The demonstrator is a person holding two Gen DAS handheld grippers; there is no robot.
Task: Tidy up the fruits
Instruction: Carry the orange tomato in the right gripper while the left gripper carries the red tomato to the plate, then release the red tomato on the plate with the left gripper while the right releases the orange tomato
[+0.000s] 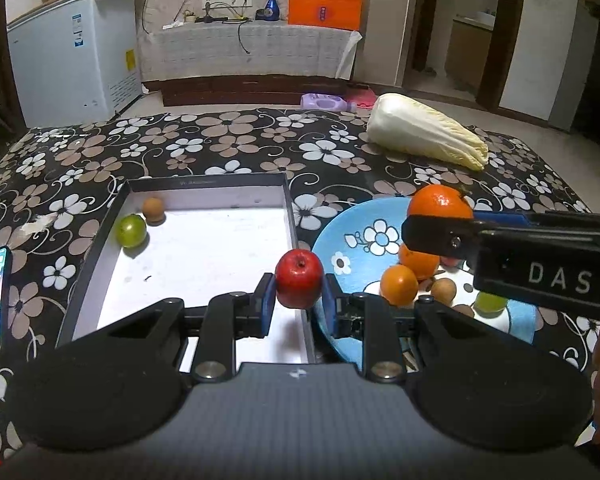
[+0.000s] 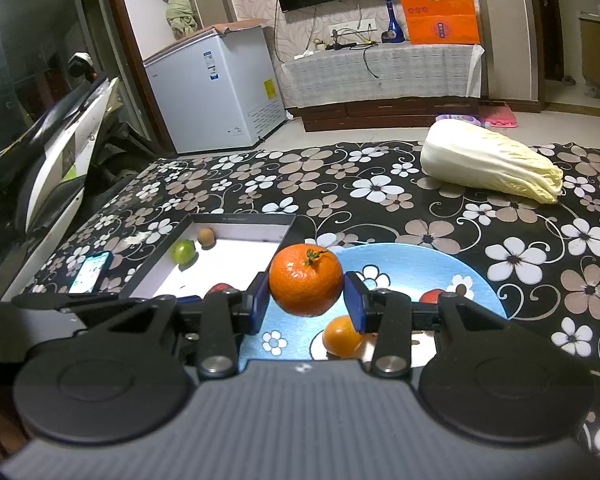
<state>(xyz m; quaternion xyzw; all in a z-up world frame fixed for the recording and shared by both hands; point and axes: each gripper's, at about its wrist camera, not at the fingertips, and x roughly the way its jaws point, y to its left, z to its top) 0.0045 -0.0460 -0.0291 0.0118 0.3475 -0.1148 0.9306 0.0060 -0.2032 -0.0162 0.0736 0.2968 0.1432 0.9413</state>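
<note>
Gripping a red apple between its jaws, the left gripper holds it above the near right corner of the white-floored box, where a green fruit and a small brown fruit lie. The right gripper has its jaws closed on a tangerine above the blue plate, which holds more fruit. A cabbage lies farther back on the flowered surface.
</note>
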